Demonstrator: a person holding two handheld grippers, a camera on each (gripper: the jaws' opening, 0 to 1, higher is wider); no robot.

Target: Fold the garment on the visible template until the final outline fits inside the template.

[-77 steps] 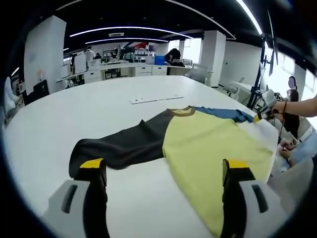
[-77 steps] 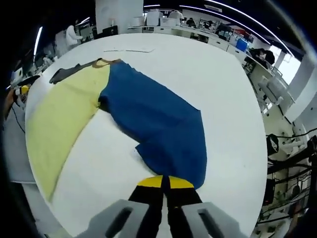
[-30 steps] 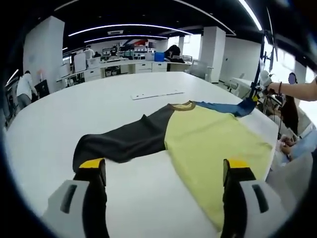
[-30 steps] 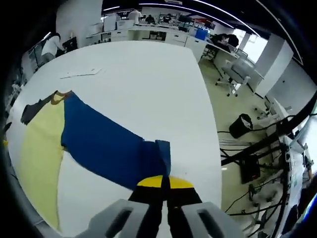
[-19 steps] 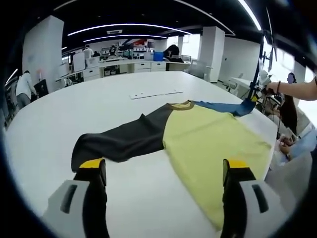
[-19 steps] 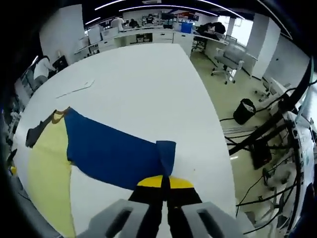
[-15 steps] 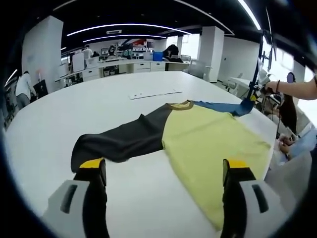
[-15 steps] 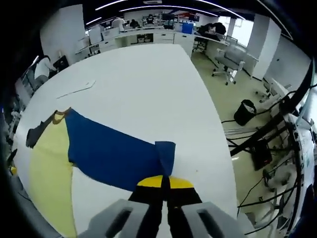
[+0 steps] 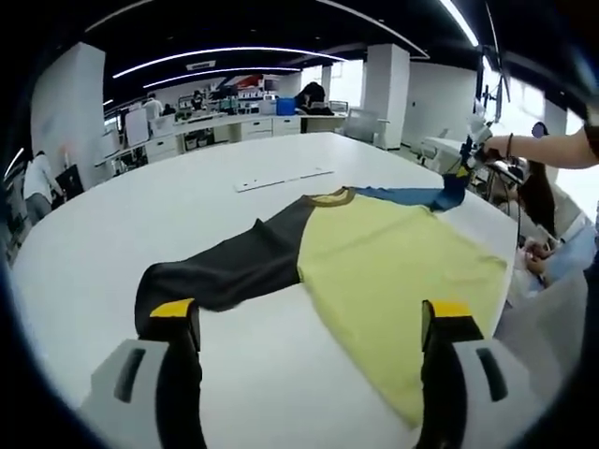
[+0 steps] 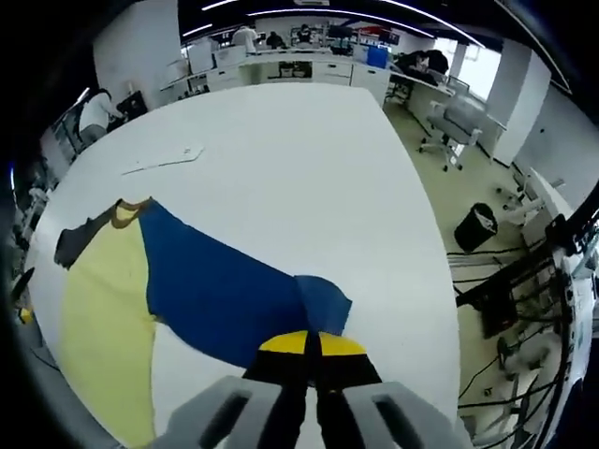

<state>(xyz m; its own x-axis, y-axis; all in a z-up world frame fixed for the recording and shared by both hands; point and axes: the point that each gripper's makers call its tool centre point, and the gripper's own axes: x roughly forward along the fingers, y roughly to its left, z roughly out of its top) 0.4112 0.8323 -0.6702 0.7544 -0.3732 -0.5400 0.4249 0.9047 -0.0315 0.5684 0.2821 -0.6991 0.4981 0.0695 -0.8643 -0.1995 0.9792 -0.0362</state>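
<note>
The shirt (image 9: pixel 374 253) lies spread on the white table (image 9: pixel 187 196), yellow body in the middle, dark sleeve (image 9: pixel 220 271) reaching toward the left gripper (image 9: pixel 314 323), whose jaws stand wide apart with nothing between them, hovering just above the tabletop. Over on the other side, the right gripper (image 10: pixel 312 344) has its jaws pinched tight on the cuff of the blue sleeve (image 10: pixel 225 290), and the cuff end folds up limp at the tips. This looks like soft, light cloth that will drape and drag, so sleeve ends and hem corners are the places to take hold. I cannot make out a template outline under it. The yellow hem sits close to the table edge by the right gripper; there is plenty of open white surface beyond the collar (image 9: pixel 329 196), with a thin strip (image 9: pixel 281 180) lying well apart.
</note>
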